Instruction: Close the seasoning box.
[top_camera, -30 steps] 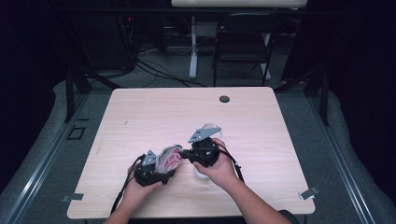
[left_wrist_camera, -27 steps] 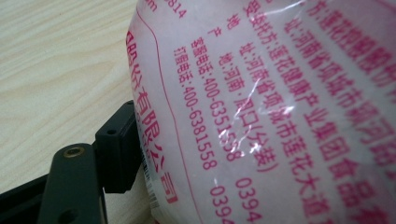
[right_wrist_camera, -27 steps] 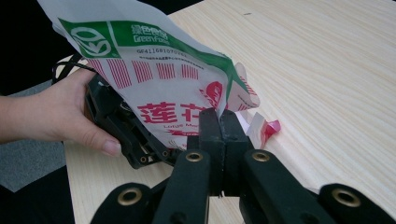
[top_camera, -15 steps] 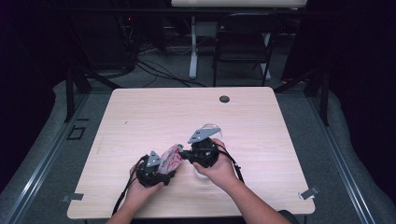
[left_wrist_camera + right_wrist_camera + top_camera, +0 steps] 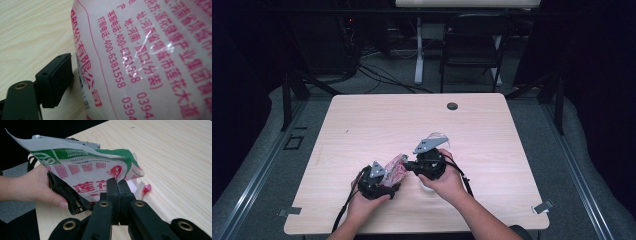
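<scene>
In the right gripper view we see our right gripper [image 5: 117, 185] with its two black jaws pressed flat together, pinching an edge of the plastic packet [image 5: 85, 173]; no gap shows between the pads. The packet rises from that pinch toward ten o'clock, white with red stripes, red characters and a green band along its top edge, crumpled where the jaws bite. A torn red-edged scrap of it hangs at about three o'clock from the jaws, just above the wood.

In the left gripper view one pad [image 5: 58, 78] of our left gripper lies against the packet's side, at about eight o'clock of the frame. The packet's printed face, pale with red characters and digits, fills the rest, and the other jaw is hidden behind it, so we cannot tell how firmly the packet is clamped.

From the high view, the packet [image 5: 395, 170] sits between the two grippers, the left gripper [image 5: 384, 179] at its seven o'clock and the right gripper [image 5: 408, 164] at its two o'clock. Our left hand [image 5: 368, 201] and right hand [image 5: 447, 182] hold them low over the table [image 5: 377, 125], near its six o'clock edge. A small dark round cap [image 5: 452, 106] sits in the tabletop toward twelve o'clock, well apart from the packet.
</scene>
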Action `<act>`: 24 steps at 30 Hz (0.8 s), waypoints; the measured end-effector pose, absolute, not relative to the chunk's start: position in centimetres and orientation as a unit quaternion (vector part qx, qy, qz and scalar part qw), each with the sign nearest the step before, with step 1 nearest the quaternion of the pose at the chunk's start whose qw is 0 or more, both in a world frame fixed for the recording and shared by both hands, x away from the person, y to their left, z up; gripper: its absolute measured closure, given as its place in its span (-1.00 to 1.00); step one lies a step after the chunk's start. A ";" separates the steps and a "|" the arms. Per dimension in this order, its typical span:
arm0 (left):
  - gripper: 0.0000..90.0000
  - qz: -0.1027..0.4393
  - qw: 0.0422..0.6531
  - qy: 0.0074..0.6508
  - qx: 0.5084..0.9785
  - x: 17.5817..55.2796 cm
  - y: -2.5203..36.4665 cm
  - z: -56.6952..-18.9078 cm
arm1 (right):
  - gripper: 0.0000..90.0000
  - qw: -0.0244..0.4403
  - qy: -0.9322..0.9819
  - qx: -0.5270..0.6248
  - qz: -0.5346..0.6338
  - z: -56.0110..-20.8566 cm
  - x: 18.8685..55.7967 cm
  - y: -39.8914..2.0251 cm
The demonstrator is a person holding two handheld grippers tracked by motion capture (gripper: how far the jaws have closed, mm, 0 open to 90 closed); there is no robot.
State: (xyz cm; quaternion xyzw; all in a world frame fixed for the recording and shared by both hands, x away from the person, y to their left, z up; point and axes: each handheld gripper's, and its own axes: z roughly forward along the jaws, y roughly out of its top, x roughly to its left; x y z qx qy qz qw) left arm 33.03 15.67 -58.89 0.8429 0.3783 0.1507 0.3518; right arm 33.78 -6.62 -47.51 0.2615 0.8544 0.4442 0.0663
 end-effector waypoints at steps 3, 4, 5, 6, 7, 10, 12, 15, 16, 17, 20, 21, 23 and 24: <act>-0.36 0.150 0.363 0.357 0.848 32.9 15.7 -58.8 | 1.00 0.067 0.853 0.263 0.447 -47.5 33.7 -6.6; -0.31 0.149 0.364 0.359 0.847 32.9 15.6 -58.8 | 1.00 0.067 0.852 0.263 0.447 -47.5 33.7 -6.6; -0.29 0.150 0.363 0.359 0.847 32.9 15.6 -58.8 | 1.00 0.068 0.853 0.264 0.446 -47.5 33.7 -6.6; -0.27 0.149 0.364 0.362 0.845 32.9 15.6 -58.8 | 1.00 0.068 0.853 0.264 0.446 -47.5 33.7 -6.6; -0.23 0.152 0.364 0.362 0.845 32.9 15.6 -58.8 | 1.00 0.069 0.853 0.263 0.445 -47.5 33.8 -6.6; -0.11 0.155 0.365 0.365 0.842 32.9 15.7 -58.8 | 1.00 0.069 0.853 0.263 0.446 -47.5 33.7 -6.6; -0.04 0.154 0.367 0.368 0.840 32.9 15.7 -58.8 | 1.00 0.071 0.853 0.263 0.446 -47.4 33.7 -6.7; 0.05 0.159 0.368 0.365 0.840 32.9 15.8 -58.7 | 1.00 0.070 0.851 0.264 0.448 -47.5 33.8 -6.7; 0.08 0.159 0.369 0.364 0.840 32.9 15.8 -58.7 | 1.00 0.070 0.851 0.264 0.448 -47.5 33.7 -6.7; 0.10 0.160 0.369 0.364 0.840 32.9 15.9 -58.7 | 1.00 0.070 0.852 0.264 0.447 -47.5 33.7 -6.8; 0.19 0.161 0.373 0.364 0.838 32.9 16.1 -58.6 | 1.00 0.067 0.850 0.265 0.450 -47.5 33.8 -6.9; 0.21 0.162 0.373 0.363 0.838 32.9 16.1 -58.6 | 1.00 0.067 0.849 0.266 0.452 -47.5 33.9 -6.9; 0.25 0.166 0.372 0.364 0.838 32.9 16.0 -58.5 | 1.00 0.067 0.848 0.267 0.453 -47.5 33.9 -7.0; 0.27 0.166 0.371 0.363 0.838 32.8 15.9 -58.4 | 1.00 0.068 0.848 0.267 0.453 -47.5 33.8 -7.0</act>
